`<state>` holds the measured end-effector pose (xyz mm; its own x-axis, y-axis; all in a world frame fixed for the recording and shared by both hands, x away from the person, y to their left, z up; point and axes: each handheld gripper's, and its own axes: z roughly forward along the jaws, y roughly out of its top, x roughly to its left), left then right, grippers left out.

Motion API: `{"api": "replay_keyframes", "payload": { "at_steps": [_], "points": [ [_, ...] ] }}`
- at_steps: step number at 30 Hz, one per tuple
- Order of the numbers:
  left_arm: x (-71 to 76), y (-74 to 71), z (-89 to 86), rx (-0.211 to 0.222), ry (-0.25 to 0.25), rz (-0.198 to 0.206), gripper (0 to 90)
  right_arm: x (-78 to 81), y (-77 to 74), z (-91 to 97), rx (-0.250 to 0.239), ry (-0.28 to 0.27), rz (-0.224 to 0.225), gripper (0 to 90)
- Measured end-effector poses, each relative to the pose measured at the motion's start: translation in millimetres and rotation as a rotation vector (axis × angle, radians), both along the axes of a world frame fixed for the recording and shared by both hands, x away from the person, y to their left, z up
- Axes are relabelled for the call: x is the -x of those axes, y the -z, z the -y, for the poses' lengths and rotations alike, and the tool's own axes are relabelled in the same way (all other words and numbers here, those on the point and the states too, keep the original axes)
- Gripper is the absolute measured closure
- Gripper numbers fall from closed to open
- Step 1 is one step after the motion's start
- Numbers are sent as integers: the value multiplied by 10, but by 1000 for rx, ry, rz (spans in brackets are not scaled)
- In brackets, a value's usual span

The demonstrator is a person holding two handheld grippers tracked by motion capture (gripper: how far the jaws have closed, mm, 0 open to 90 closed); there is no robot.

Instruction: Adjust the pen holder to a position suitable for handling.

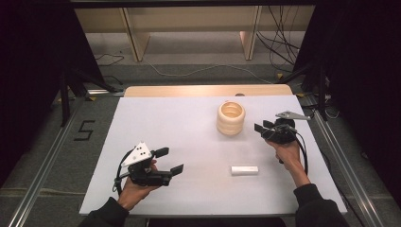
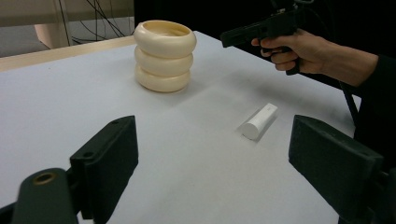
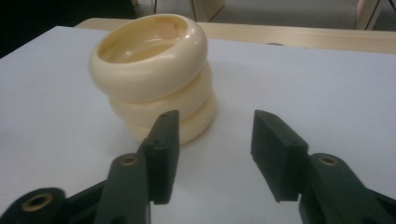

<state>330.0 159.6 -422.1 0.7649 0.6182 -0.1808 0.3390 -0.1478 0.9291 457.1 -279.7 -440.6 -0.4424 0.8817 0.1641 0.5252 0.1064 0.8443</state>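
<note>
Cream ribbed vase (image 1: 231, 117): glossy cream container shaped like three stacked rings, upright toward the far right of the white table (image 1: 189, 142); my right gripper (image 1: 261, 128) is just beside it, not touching
Handling: looks stiff and smooth, probably ceramic or hard plastic; I judge it slippery on the bulges, breakable if tipped, moderate in weight
Where to hold: in a groove between two rings, so the pads seat there instead of sliding off a curve; or over the rim, one pad inside and one outside
Contents: the mouth (image 3: 140, 44) is open; the part of the inside I can see holds nothing; I cannot see the bottom
Right gripper: jaws half spread, nothing between them; the vase sits ahead and to their left in the right gripper view
Left gripper (image 1: 172, 161): jaws spread wide, holding nothing, resting near the table's front left
White cylinder (image 1: 244, 170): short, lying on its side well in front of the vase; looks light and likely to roll
</note>
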Motion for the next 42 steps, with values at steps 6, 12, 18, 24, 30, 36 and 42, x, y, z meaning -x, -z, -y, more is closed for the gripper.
{"api": "replay_keyframes", "payload": {
  "at_steps": [6,12,18,24,30,36,42],
  "points": [
    [2,-2,-5,1,0,1,155,-202,33,-15,-9,1,-36,679],
    [3,-2,-4,2,1,2,154,-347,43,-58,-9,8,-51,793],
    [3,-4,-7,2,0,3,155,-502,67,-88,46,13,-57,900],
    [4,-5,-6,2,1,5,155,-610,90,-137,35,11,-75,900],
    [4,-8,-15,0,2,8,155,-699,161,-226,34,8,-96,900],
    [1,-5,-14,6,-2,4,154,-767,228,-245,34,9,-107,900],
    [2,-6,-10,1,1,8,155,-791,232,-304,36,-8,-110,900]
  ]
}}
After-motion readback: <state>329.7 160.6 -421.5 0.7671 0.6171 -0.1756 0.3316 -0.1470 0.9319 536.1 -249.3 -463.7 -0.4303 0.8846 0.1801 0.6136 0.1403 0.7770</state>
